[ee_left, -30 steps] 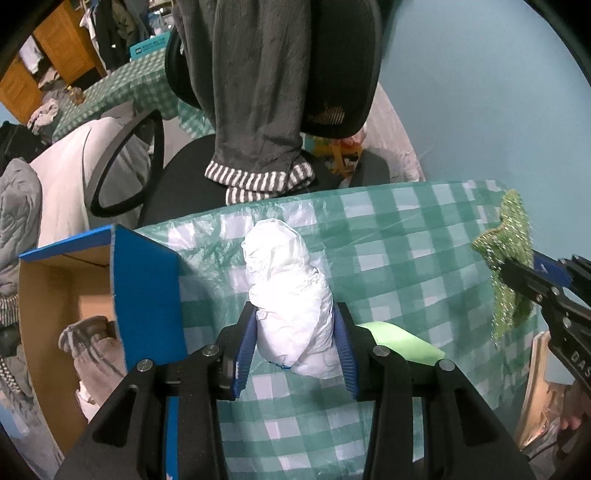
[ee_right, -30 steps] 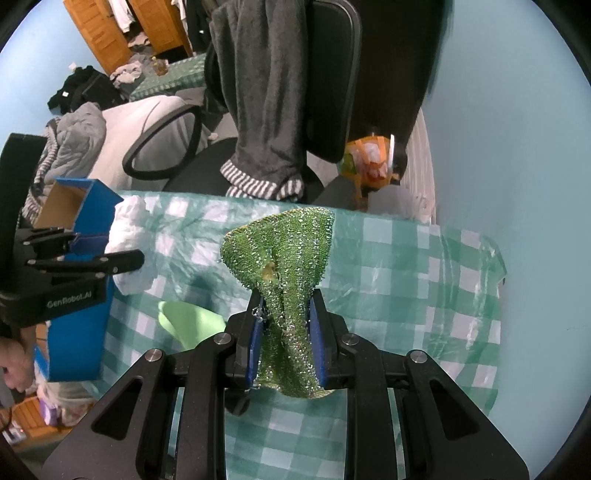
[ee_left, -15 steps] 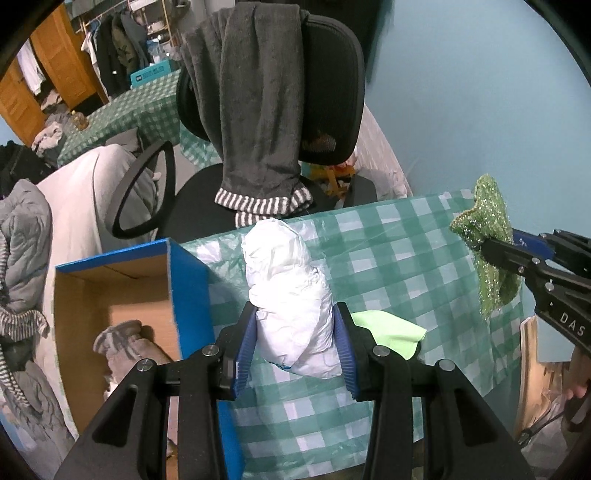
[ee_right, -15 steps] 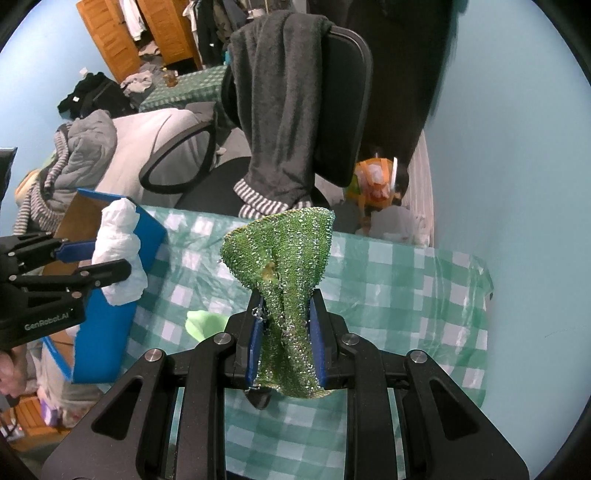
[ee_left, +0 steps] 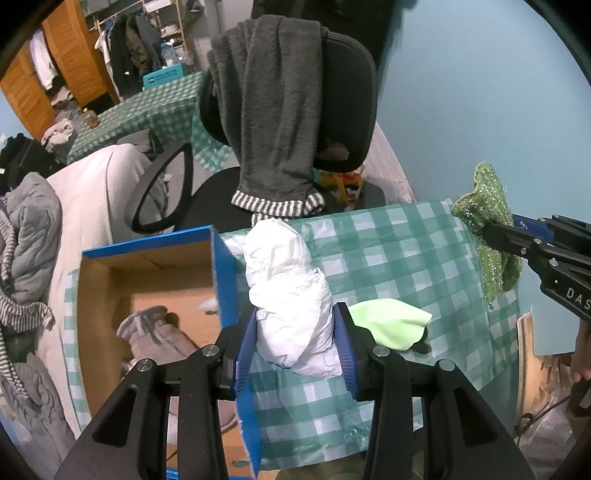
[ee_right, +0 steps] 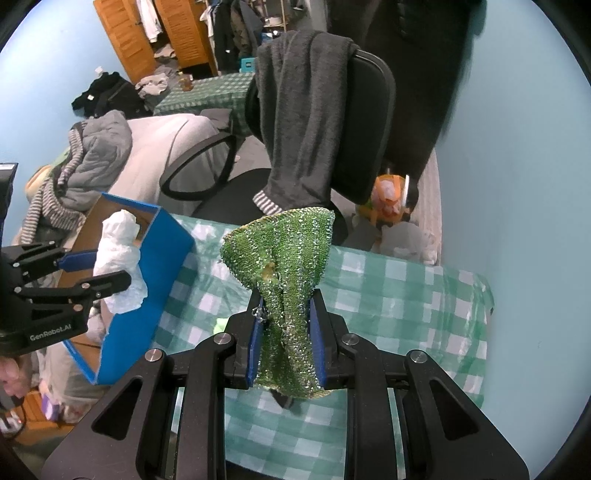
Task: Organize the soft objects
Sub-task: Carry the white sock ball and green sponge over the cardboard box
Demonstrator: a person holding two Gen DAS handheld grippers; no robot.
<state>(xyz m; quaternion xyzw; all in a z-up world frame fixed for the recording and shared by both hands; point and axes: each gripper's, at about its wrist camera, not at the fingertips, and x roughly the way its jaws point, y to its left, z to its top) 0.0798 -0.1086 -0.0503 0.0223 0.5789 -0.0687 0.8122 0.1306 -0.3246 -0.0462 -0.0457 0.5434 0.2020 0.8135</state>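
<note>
Crumpled white plastic bag (ee_left: 291, 295), light and soft, clamped mid-body between left gripper (ee_left: 295, 336) fingers beside blue cardboard box (ee_left: 225, 280); sparkly green knitted cloth (ee_right: 286, 269), limp, pinched by right gripper (ee_right: 286, 332) fingers.

A lived-in home bedroom: clothes are hanging by wooden wardrobe doors (ee_right: 177, 33) at eleven o'clock, a sweater (ee_left: 277, 110) draping the office chair (ee_left: 347, 107) at twelve.

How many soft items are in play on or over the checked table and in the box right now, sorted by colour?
White: 1, the white plastic bag in the left gripper.
Green: 2, the sparkly green cloth in the right gripper and the light green cloth on the table.
Grey: 1, the grey cloth in the blue cardboard box.
Total: 4.
</note>
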